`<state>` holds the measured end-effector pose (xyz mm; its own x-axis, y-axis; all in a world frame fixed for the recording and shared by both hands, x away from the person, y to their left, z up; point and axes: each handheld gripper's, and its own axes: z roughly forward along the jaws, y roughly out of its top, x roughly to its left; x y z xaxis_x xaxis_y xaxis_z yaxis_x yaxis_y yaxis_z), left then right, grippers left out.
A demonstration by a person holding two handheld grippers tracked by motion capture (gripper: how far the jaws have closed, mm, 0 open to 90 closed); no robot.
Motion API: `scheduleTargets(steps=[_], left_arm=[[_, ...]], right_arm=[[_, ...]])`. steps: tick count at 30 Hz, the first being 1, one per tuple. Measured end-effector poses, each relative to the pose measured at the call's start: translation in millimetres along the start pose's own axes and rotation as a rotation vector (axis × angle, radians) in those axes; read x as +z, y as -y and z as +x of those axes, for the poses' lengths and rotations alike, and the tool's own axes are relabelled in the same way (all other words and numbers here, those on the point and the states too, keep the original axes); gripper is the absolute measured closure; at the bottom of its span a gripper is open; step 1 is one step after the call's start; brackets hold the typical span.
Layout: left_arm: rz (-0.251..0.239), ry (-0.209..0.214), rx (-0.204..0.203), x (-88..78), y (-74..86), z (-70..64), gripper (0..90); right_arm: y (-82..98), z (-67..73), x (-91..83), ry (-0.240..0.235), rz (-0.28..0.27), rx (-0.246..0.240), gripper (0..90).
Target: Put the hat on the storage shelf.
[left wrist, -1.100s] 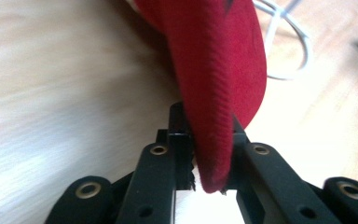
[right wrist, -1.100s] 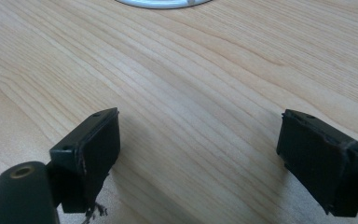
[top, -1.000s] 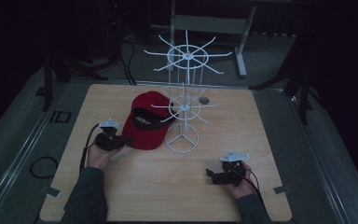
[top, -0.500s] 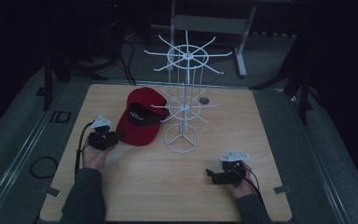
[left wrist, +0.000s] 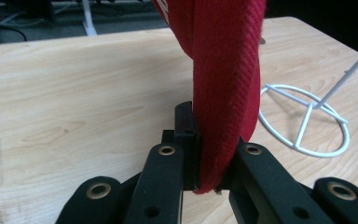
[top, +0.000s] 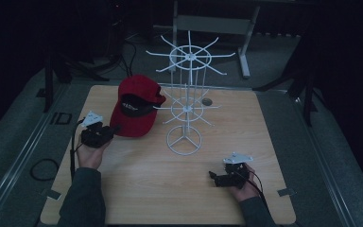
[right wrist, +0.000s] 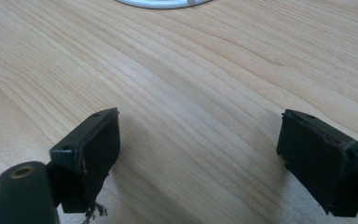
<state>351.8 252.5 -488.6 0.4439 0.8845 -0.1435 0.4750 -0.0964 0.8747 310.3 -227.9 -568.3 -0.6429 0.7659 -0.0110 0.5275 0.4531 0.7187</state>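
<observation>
The left gripper (top: 105, 134) is clenched on the brim of the red cap (top: 134, 111), which sits at 10 o'clock on the wooden table (top: 137, 184), just beside the white wire rack (top: 185, 109); the cap's writing is too small to read; the right gripper (top: 219, 178), at 5 o'clock, stands released, its 2 jaws wide apart over bare wood.

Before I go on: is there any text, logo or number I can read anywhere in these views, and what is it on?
Nothing is legible.
Red cap: a dark patch with pale marks on its front, too small and blurred to read.
Floor mark left of the table: pale shapes, perhaps letters, too dim to read.
Left gripper, shut on the cap's edge, and right gripper: no writing visible.
</observation>
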Motion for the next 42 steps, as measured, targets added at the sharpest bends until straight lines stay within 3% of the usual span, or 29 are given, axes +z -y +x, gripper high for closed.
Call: scheduleTargets(steps=[12,16,25,42], left_arm=[[-0.072,-0.021,-0.011,-12.0,-9.4,-1.8,85.9],[-0.078,-0.039,0.016,-17.1,-15.1,-4.7,85.9],[-0.129,-0.068,0.03,-28.9,-26.5,-9.5,85.9],[-0.213,-0.041,0.012,-42.9,-43.7,-17.9,85.8]], right_arm=[[0.0,0.1,0.1,0.0,-0.001,0.002,13.1],[-0.1,0.2,0.0,0.0,-0.001,0.003,13.1],[0.0,-0.1,0.0,0.0,-0.001,-0.001,13.1],[-0.1,-0.3,0.1,0.0,-0.002,-0.004,13.1]])
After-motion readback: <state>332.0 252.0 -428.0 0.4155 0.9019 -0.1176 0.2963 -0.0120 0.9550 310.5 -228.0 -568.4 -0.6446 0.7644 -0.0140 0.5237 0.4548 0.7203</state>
